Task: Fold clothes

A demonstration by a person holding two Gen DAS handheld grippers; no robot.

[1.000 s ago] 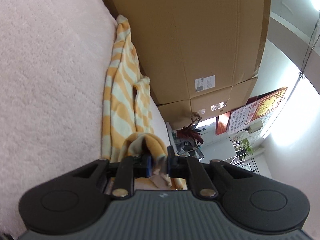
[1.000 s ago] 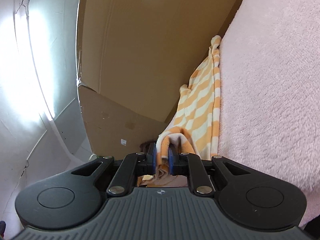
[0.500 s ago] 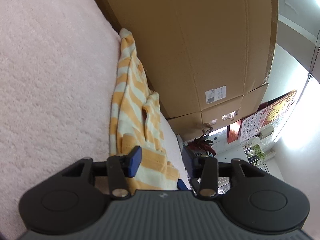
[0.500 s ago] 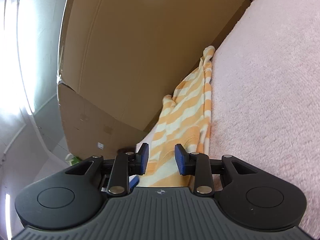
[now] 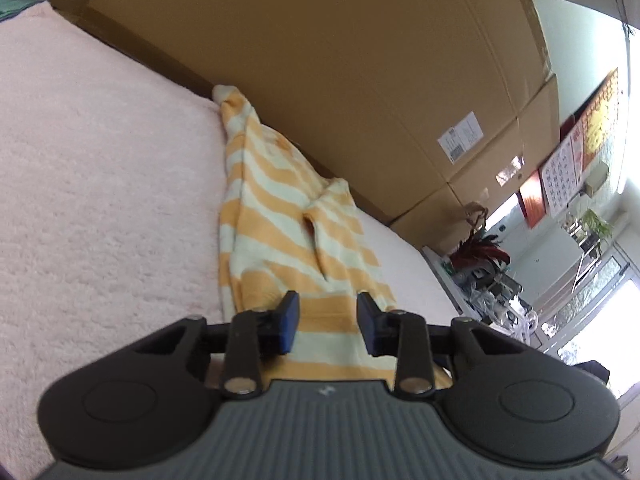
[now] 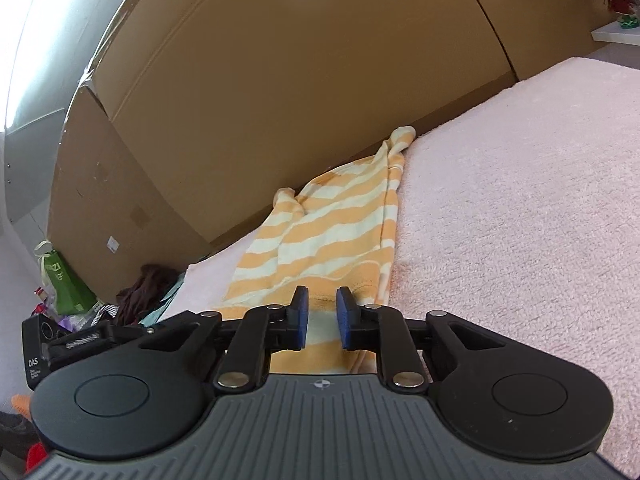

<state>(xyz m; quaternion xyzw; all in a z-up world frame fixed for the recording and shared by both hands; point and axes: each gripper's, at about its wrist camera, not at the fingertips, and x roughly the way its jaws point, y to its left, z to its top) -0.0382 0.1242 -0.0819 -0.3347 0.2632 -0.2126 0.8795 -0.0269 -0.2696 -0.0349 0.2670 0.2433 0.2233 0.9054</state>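
An orange-and-cream striped garment [image 5: 280,216] lies folded into a long strip on the pink fleece surface [image 5: 100,184], running along the foot of the cardboard boxes. My left gripper [image 5: 328,320] stands open just over its near end, nothing between the blue pads. In the right wrist view the same garment [image 6: 332,232] stretches away from my right gripper [image 6: 322,314], which is open with a narrower gap above the near hem. Neither gripper holds cloth.
Large cardboard boxes [image 5: 360,80] wall off the far side right behind the garment. The pink fleece [image 6: 520,220] spreads wide beside it. A green bag [image 6: 64,280] and dark clothes [image 6: 148,284] sit off the surface's end, and a red plant [image 5: 480,248] stands beyond the other end.
Both grippers let go of the garment's ends, which now lie flat on the fleece. Both have opened and drawn back a little from the cloth.
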